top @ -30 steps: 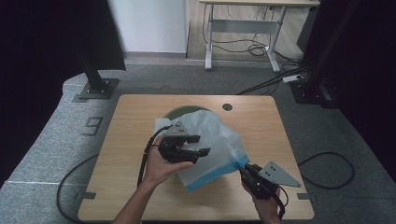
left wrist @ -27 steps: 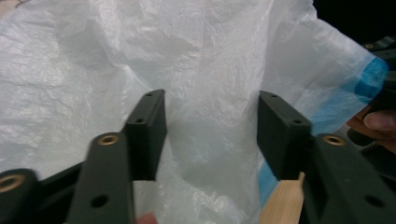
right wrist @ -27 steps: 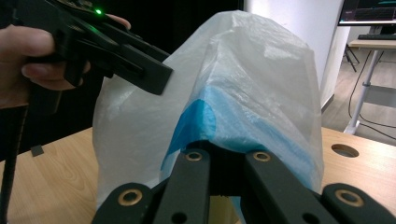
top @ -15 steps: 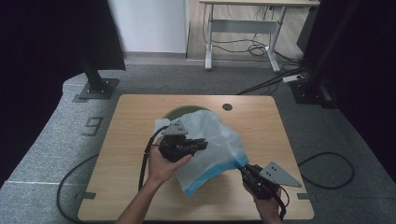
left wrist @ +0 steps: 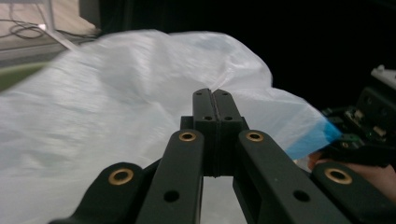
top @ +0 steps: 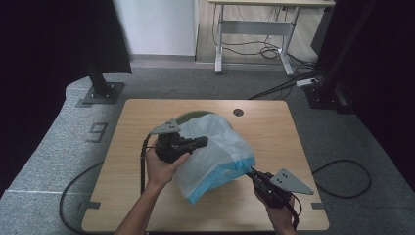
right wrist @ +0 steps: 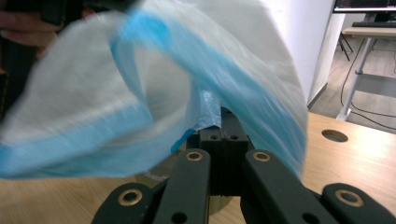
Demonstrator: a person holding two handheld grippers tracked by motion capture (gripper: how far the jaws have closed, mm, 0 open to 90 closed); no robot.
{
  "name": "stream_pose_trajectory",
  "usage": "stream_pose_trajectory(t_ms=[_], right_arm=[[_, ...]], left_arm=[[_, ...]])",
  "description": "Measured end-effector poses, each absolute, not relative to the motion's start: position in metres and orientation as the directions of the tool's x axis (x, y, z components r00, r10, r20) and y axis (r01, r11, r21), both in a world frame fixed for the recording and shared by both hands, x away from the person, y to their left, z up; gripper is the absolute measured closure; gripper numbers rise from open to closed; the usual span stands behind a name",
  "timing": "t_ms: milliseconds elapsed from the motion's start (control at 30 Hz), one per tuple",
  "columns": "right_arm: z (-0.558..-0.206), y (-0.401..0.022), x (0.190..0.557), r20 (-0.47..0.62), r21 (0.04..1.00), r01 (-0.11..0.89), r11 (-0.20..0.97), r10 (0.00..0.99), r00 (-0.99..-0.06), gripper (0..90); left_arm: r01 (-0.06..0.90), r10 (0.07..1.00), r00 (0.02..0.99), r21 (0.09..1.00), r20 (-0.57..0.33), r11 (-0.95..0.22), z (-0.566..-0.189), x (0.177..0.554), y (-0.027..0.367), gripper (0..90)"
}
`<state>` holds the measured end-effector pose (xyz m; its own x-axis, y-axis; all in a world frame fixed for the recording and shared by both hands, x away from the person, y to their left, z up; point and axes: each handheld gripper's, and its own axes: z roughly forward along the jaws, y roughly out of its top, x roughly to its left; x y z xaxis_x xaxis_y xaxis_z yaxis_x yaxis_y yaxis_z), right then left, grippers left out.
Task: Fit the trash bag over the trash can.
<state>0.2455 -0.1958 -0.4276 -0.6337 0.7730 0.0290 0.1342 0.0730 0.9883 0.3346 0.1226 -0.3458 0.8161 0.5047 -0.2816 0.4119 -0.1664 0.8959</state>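
Two grippers, both closed: your right gripper (top: 253, 172), nearest you, pinches the bag (top: 218, 152) by its blue rim; your left gripper (top: 201, 142) has just been closing, jaws together on the film higher up. Bag spreads between them over the table (top: 264, 127), green bowl (top: 188, 116) behind

The bag (top: 215, 152) blocks mid-table; the table (top: 122, 142) edges lie open.

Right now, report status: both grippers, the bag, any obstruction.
Left gripper just closed, shut on the plastic bag. Right gripper shut on bag's blue edge. Green bowl under bag. Nothing blocking.
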Motion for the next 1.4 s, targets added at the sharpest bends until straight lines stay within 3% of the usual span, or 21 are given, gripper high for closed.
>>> stream_pose_trajectory(t_ms=[800,1400], right_arm=[[-0.438,-0.218,0.268,0.031,0.975,0.197,0.098,0.826,-0.564,89.1],[-0.456,-0.231,0.264,0.008,0.968,0.214,0.132,0.835,-0.551,89.1]], left_arm=[[0.455,0.658,0.697,0.885,-0.284,-0.1,-0.355,0.349,0.206,90.0],[0.479,0.688,0.657,0.875,-0.309,-0.065,-0.383,0.335,0.251,90.0]])
